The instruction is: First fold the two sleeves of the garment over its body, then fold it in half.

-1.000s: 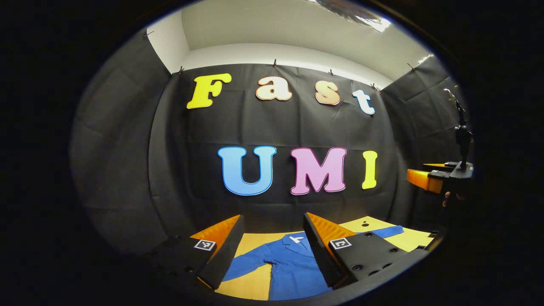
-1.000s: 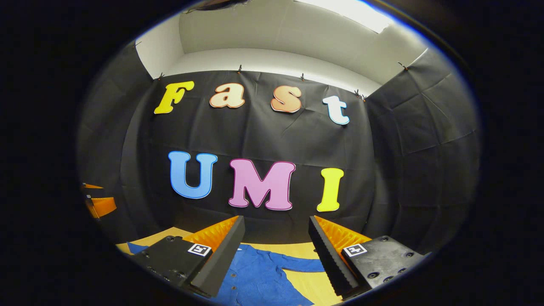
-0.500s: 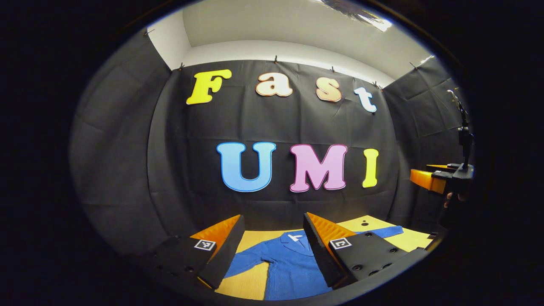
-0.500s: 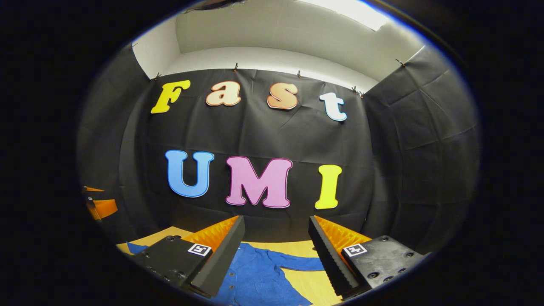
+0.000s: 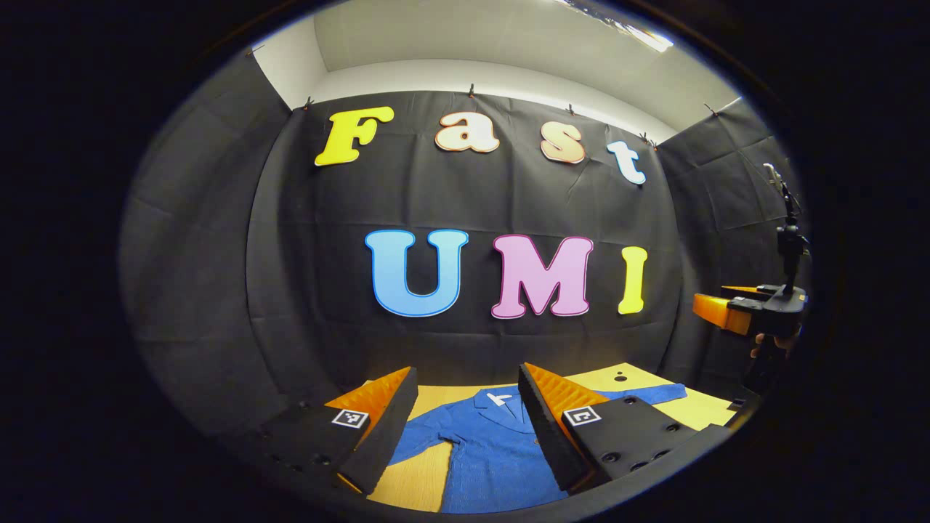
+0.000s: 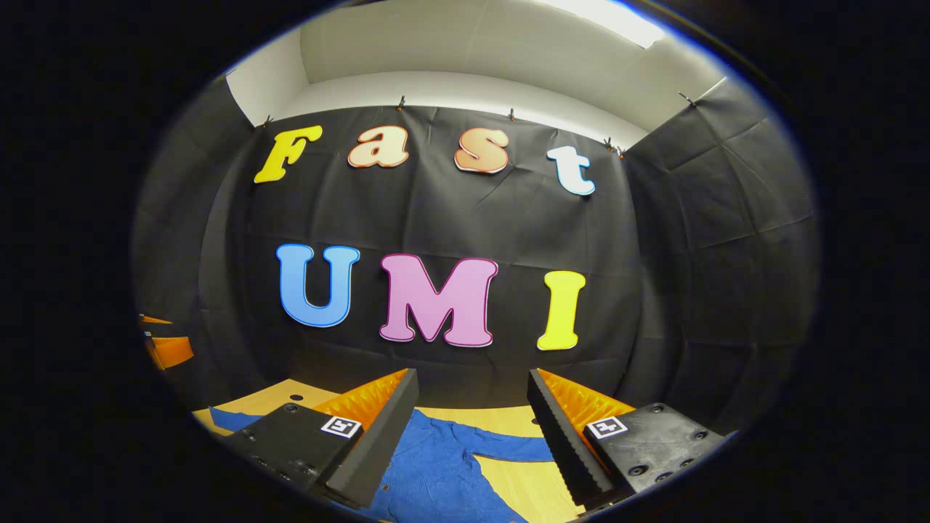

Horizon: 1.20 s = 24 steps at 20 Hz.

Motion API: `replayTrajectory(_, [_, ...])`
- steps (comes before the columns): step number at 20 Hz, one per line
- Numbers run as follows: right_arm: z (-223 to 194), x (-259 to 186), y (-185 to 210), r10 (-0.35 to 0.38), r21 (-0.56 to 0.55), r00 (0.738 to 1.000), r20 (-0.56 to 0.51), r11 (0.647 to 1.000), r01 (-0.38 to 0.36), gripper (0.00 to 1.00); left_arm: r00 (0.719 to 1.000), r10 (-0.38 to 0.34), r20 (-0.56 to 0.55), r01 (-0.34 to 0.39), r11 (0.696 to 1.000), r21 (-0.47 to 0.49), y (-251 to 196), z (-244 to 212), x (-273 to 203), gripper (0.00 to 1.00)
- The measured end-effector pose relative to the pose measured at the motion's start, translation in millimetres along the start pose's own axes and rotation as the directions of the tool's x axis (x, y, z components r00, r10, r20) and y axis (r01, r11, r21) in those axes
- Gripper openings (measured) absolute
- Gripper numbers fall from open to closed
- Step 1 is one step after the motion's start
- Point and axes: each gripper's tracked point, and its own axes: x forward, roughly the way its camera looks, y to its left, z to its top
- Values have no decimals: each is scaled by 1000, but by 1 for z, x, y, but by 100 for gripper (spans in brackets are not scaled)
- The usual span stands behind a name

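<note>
Blue garment point(image 5: 487, 450) lies flat on the counter point(image 5: 697, 410), sleeves out at 3 and 9 o'clock, nothing folded yet. Left tool point(image 5: 465, 414) and right tool point(image 6: 472, 421) hover above, both wide, empty, likely lining up on sleeves.

a light wooden table point(image 5: 429, 483) carries a blue garment point(image 5: 487, 454) spread flat, both sleeves stretched outward.

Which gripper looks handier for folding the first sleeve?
Probably either: the left gripper faces the blue garment's one sleeve, the right gripper the other. Both hang open above it.
</note>
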Motion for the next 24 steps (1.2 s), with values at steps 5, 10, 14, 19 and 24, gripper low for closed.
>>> replayTrajectory(5, [-38,80,-31,-18,49,994,-110,999,23,96,999,5,-46,-5,1000,-5,-16,-13,6,80])
replayTrajectory(10, [-111,141,-93,-81,65,949,-305,992,105,96,996,34,-81,-39,997,-63,-34,-20,24,80])
replayTrajectory(14, [-166,173,-159,-161,64,909,-383,978,200,96,990,88,-108,-96,993,-69,-41,-27,46,80])
replayTrajectory(19, [-275,180,-239,-244,37,752,-612,942,335,97,981,103,-167,-119,989,-89,-57,-47,88,80])
replayTrajectory(24, [-376,181,-298,-271,-28,584,-765,920,391,96,958,97,-269,-131,985,-111,-68,-91,146,80])
